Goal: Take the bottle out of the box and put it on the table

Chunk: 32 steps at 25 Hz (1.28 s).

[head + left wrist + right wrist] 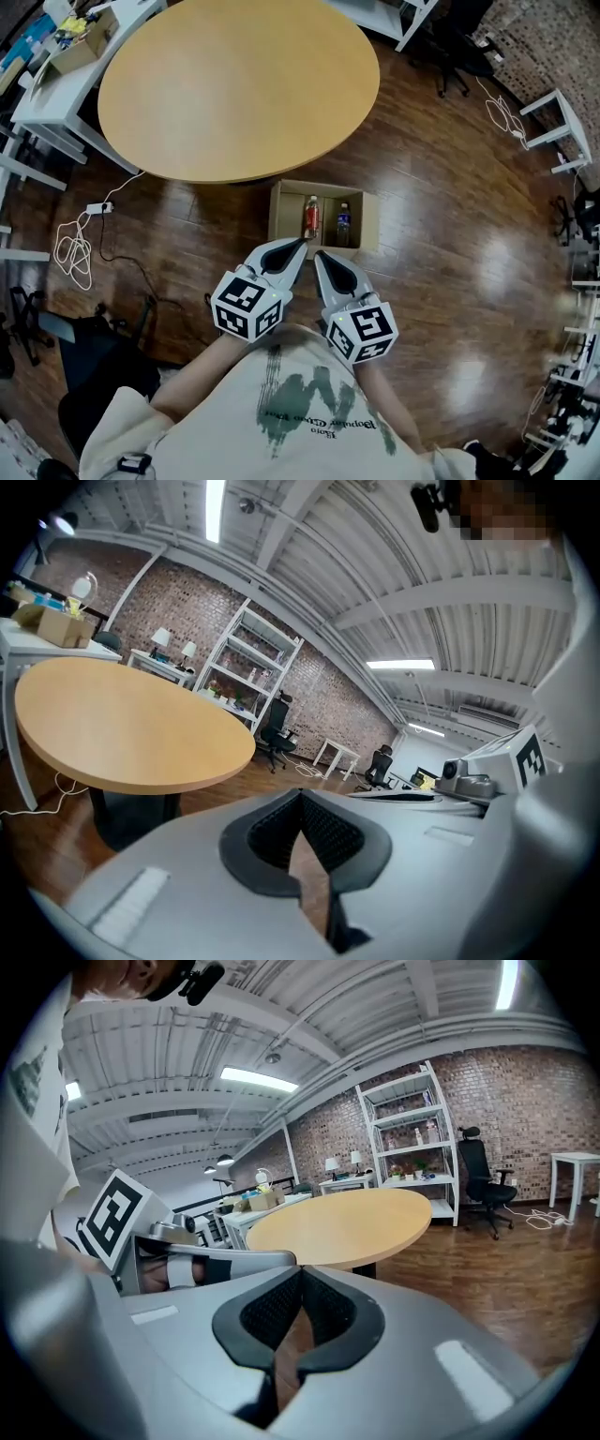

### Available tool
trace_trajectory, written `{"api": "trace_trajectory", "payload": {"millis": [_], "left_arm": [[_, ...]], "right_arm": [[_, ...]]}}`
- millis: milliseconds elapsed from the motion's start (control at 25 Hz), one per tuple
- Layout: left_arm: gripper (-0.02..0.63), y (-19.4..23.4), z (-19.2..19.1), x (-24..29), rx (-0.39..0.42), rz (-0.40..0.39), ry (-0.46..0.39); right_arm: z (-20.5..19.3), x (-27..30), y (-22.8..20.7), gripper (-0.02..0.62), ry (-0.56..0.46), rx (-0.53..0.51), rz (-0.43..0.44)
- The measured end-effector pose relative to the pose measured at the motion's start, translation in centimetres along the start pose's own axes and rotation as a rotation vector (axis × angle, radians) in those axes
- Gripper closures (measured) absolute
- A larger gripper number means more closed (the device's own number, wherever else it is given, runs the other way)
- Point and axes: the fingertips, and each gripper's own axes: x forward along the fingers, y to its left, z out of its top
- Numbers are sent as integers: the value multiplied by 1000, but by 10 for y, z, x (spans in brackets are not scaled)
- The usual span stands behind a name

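the round table (234, 84) stands beyond the open cardboard box (277, 214) on the floor, where a red-labelled bottle (310, 217) and a blue-labelled bottle (343, 223) stand upright. your left gripper (302, 242) and right gripper (319, 254) hang just short of it, both pinched closed and empty. go in without spreading the jaws and you could topple one bottle onto its neighbour. no label is legible.
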Motion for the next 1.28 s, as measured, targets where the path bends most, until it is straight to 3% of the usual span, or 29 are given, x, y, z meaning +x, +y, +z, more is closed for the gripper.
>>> {"api": "trace_trajectory", "payload": {"millis": [440, 760, 1280], "left_arm": [[612, 25, 3, 31, 10, -40, 62], [612, 30, -4, 52, -4, -16, 108], [612, 44, -40, 141, -32, 78, 218]], "right_arm": [[3, 28, -19, 595, 17, 30, -31], [6, 45, -41, 594, 30, 58, -8], [-23, 83, -139, 588, 135, 109, 62]]}}
